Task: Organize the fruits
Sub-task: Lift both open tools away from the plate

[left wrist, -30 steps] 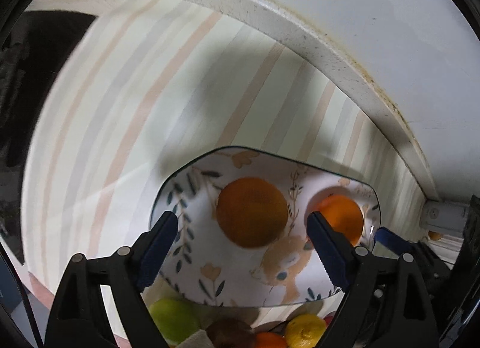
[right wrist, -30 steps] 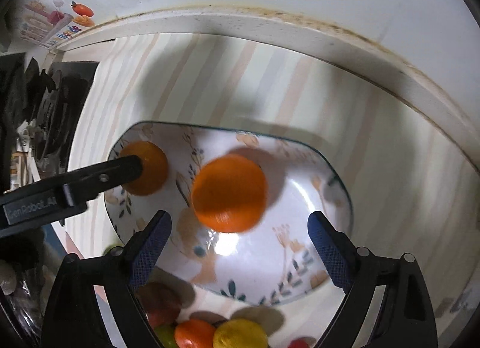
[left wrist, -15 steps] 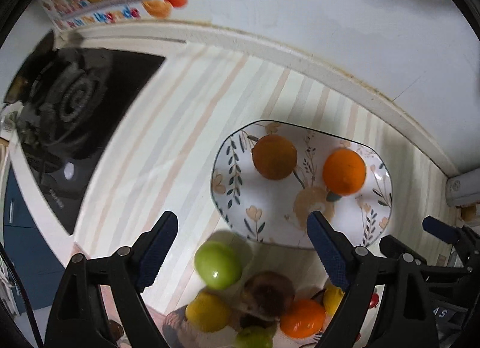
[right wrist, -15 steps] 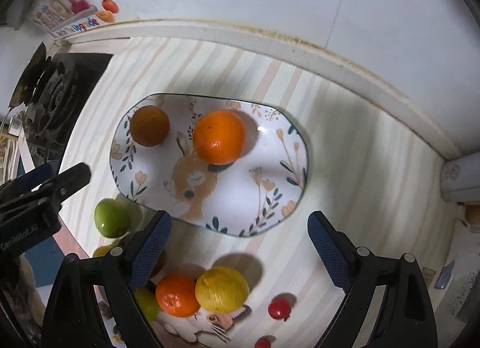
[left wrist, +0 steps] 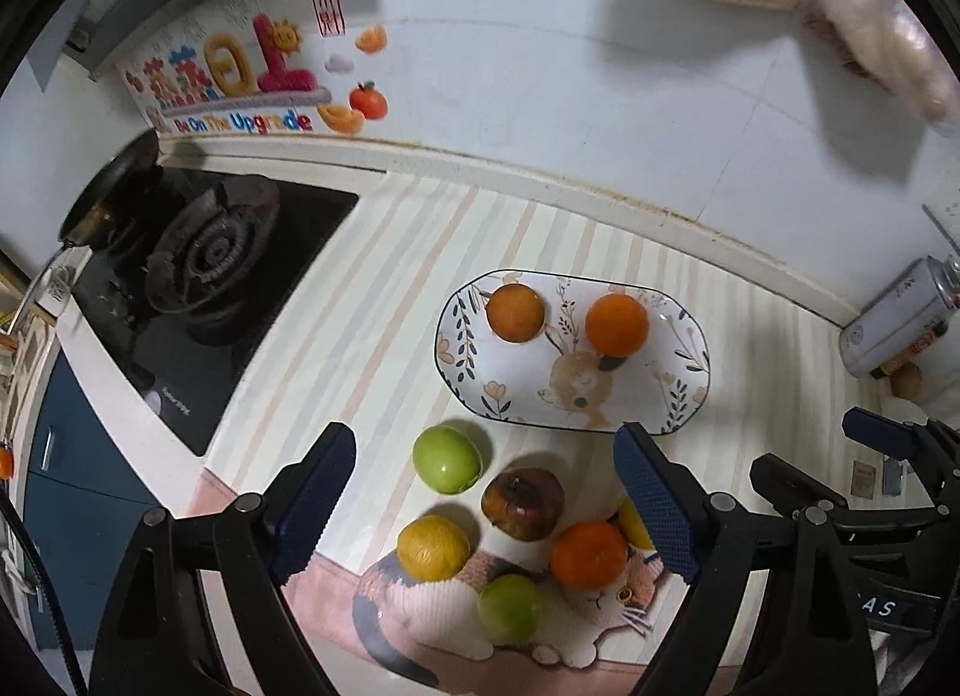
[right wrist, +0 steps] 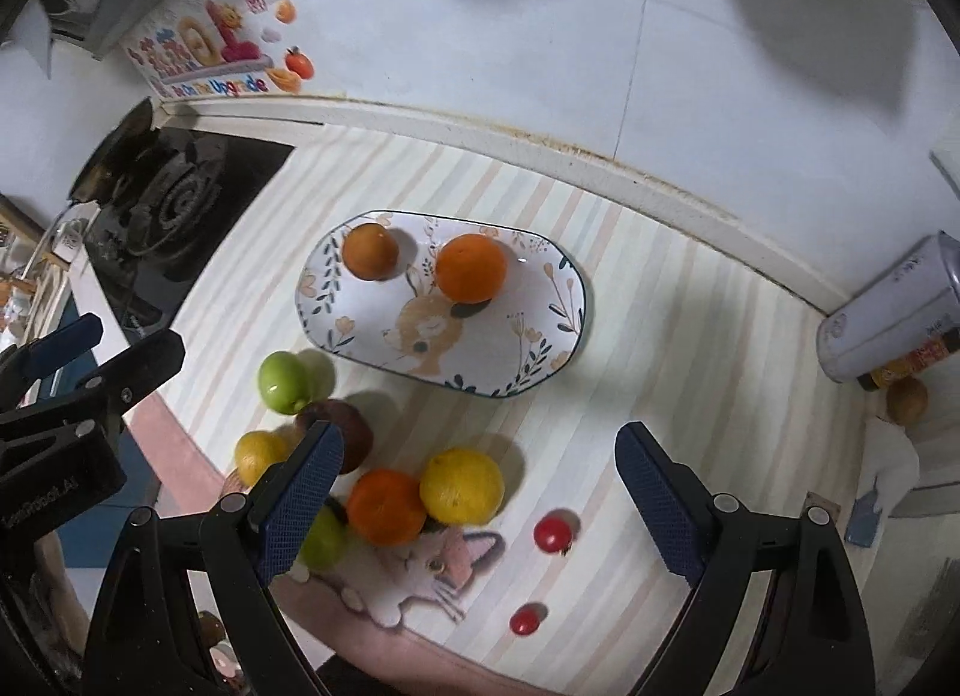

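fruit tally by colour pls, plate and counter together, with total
Orange: 3, two on the plate, the duller orange and the bright orange, plus the loose orange
Green: 2, green apple, second green fruit
Yellow: 2, big lemon, small yellow fruit
Dark reddish-brown: 1
Small red: 2
Total: 10

Free: plate right half – blocked: fruit pile near edge

The words "Be On The Upgrade" are printed in multicoloured letters on the colourful cartoon wall sticker above the black gas hob. Red characters on a small white slip beside it cannot be read.
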The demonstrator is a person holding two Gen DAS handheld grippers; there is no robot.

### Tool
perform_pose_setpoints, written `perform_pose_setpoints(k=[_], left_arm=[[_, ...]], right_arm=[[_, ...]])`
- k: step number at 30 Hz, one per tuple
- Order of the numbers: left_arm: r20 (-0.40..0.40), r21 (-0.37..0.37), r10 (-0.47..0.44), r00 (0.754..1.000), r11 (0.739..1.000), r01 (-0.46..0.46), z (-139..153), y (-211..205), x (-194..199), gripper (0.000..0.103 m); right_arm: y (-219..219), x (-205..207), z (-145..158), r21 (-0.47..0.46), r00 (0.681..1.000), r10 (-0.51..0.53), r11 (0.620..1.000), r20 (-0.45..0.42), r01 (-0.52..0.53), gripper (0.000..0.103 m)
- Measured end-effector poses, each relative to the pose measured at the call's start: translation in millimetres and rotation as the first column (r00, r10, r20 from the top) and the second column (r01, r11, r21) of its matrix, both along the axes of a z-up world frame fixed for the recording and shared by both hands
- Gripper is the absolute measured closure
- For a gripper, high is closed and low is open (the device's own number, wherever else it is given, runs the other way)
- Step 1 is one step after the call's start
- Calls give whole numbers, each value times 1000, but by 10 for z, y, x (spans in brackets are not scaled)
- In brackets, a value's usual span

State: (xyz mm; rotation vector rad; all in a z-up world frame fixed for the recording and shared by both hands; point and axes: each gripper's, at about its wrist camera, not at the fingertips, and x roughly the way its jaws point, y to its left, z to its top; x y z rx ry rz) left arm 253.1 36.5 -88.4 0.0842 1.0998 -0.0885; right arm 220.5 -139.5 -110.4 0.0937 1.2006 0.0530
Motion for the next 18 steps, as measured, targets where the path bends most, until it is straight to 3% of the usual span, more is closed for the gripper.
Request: perform_pose_setpoints(k=[10, 18], left_arm=[[79, -25, -7, 997, 1000, 9, 379, 40, -455, 15], [117, -47, -8, 993, 999, 14, 541, 69, -767, 15]], right_arm=[[-63, -553, 482, 18, 996, -6, 1000, 94, 4, 9], [-119, -822, 687, 28, 990, -18, 1000, 141, 14, 9]])
